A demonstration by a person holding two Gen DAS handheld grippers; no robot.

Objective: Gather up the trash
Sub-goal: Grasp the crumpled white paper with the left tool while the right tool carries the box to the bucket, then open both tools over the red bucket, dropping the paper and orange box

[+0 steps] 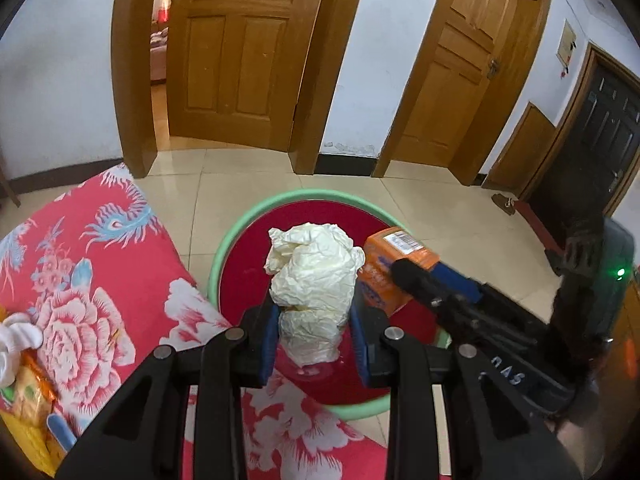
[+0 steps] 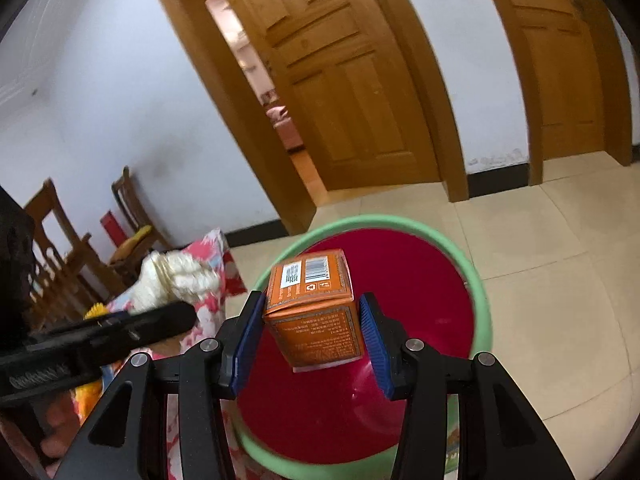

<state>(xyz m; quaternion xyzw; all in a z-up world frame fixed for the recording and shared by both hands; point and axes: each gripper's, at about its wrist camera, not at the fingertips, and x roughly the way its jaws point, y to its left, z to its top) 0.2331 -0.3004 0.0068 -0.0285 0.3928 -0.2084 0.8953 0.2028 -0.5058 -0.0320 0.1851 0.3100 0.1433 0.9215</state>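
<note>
My left gripper [image 1: 314, 334] is shut on a crumpled white paper ball [image 1: 314, 280] and holds it above a red basin with a green rim [image 1: 256, 216]. My right gripper [image 2: 310, 332] is shut on an orange carton box [image 2: 312, 304] over the same basin [image 2: 400, 280]. The box also shows in the left wrist view [image 1: 394, 264], to the right of the paper. The paper also shows in the right wrist view [image 2: 176, 278], to the left of the box.
A red floral cloth [image 1: 92, 280] covers the surface left of the basin, with white and orange trash [image 1: 24, 360] on it. The basin stands on a tiled floor [image 1: 460, 208]. Wooden doors [image 1: 236, 52] and wooden chairs [image 2: 72, 240] stand behind.
</note>
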